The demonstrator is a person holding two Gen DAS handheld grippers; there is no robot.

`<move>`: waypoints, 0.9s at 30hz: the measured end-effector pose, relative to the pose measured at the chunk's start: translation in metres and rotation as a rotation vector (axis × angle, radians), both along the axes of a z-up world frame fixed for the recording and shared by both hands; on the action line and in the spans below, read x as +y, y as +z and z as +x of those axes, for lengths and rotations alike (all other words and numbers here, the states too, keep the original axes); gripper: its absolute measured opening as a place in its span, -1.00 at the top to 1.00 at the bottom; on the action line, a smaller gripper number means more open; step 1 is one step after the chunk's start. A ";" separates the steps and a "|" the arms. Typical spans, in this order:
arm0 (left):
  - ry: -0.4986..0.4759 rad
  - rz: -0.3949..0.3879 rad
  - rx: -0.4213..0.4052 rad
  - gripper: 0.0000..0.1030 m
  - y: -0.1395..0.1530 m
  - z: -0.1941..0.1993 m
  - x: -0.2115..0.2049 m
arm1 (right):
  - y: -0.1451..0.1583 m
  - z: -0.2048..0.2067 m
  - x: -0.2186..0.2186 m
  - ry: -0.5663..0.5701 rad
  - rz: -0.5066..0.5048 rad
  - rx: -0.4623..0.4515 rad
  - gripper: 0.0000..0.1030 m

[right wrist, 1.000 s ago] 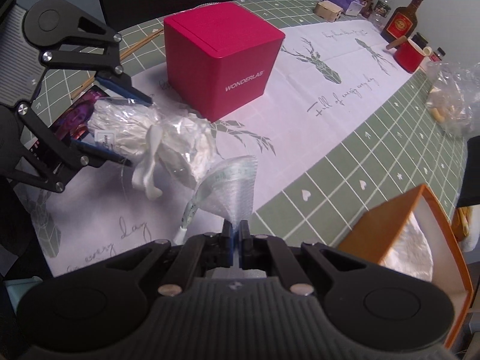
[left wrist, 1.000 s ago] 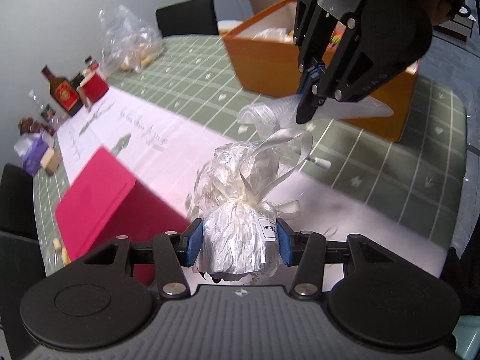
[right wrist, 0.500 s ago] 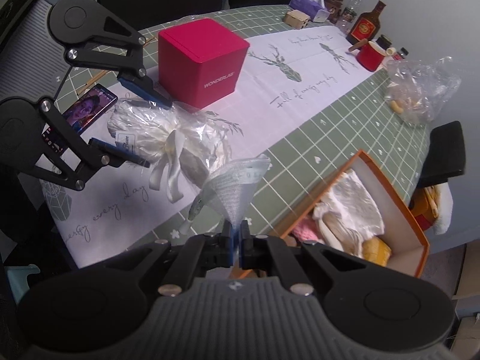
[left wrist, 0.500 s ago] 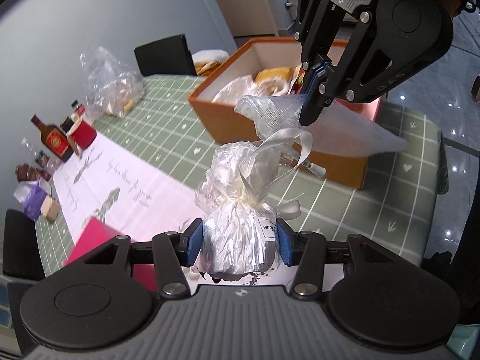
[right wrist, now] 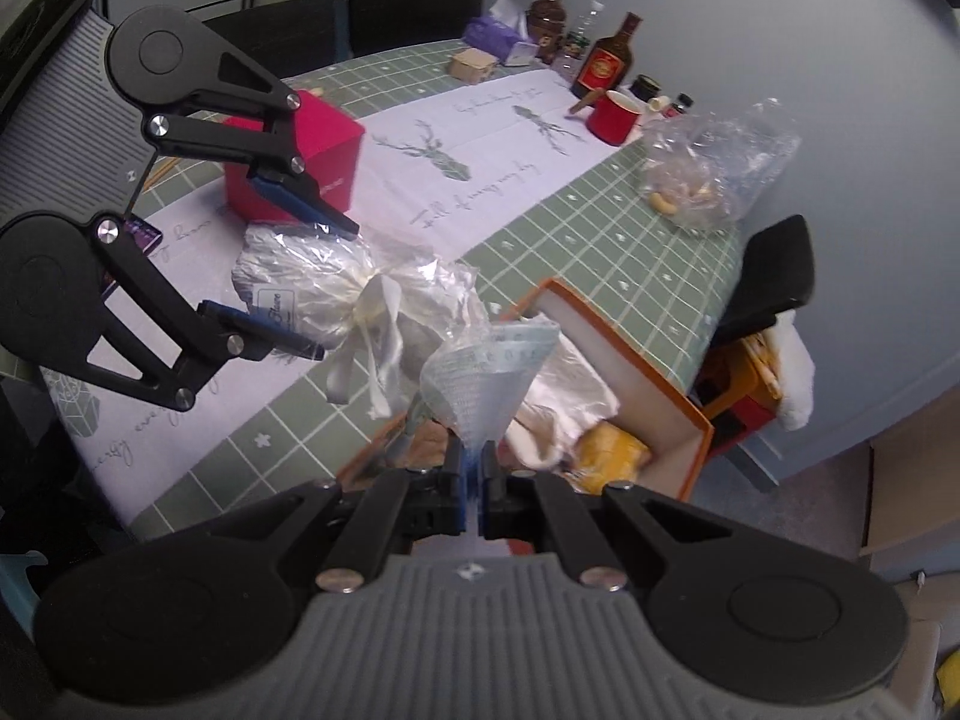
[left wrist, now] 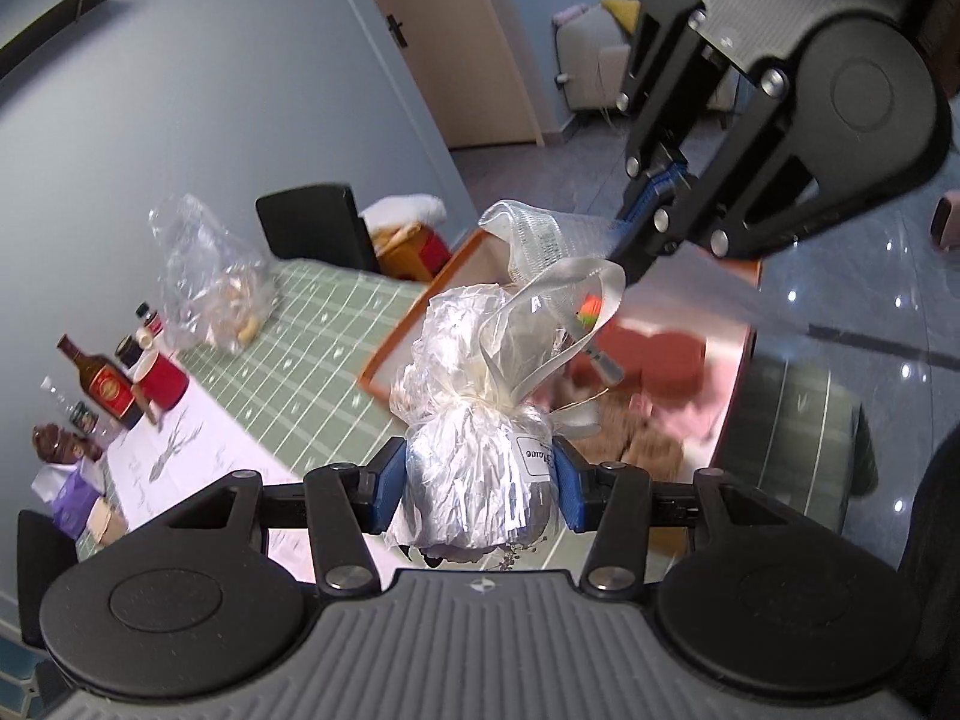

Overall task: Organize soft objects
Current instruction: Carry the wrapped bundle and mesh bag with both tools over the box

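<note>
Two hand-held claws hang above a worktop point(right wrist: 600, 228) covered with a green checked cloth and a white runner printed with deer. The left claw point(left wrist: 477, 483) grips a round bundle wrapped in crinkled clear cellophane point(left wrist: 474, 450), its blue pads pressed to the bundle's two sides. The wrap is tied at the neck with a pale ribbon point(left wrist: 540, 324), and a small white label faces the right pad. The right claw point(right wrist: 472, 495) is pinched fully closed on the corner of a thin clear plastic packet point(right wrist: 486, 384) with printed text, which fans out ahead of its tips. Both held things are in the air, close together, above the near edge of an open orange box point(right wrist: 654, 384). The box sits on the worktop's corner and holds soft items in white, yellow, pink and brown. Farther along the worktop stand a magenta cube box point(right wrist: 324, 138), a red mug point(right wrist: 612, 117), a brown bottle with a red label point(right wrist: 606, 60), a purple tissue pack point(right wrist: 498, 39) and a crumpled clear bag point(right wrist: 714, 168) with pale pieces inside. Black chairs stand around it.
</note>
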State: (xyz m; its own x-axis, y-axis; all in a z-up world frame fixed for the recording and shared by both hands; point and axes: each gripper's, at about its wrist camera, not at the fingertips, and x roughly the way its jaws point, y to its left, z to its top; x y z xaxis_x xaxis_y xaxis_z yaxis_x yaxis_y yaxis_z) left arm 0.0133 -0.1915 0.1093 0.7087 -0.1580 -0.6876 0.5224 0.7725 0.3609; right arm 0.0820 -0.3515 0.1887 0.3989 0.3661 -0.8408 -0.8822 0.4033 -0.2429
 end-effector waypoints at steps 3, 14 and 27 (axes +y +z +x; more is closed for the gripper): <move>-0.005 -0.045 0.004 -0.11 0.001 0.013 -0.013 | 0.002 0.007 -0.012 -0.031 -0.003 -0.013 1.00; 0.054 -0.220 0.148 -0.11 -0.037 0.068 -0.044 | -0.037 0.045 -0.043 -0.156 -0.025 0.031 1.00; 0.149 -0.218 0.283 -0.11 -0.089 0.104 -0.058 | -0.108 0.083 -0.048 -0.260 -0.023 0.130 1.00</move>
State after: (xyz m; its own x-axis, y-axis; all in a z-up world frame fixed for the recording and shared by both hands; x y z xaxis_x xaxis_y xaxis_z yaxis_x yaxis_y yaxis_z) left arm 0.1173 -0.2496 0.0204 0.5223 -0.2316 -0.8207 0.4542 0.8901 0.0379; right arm 0.1652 -0.3996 0.0805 0.3649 0.2464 -0.8978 -0.7745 0.6156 -0.1458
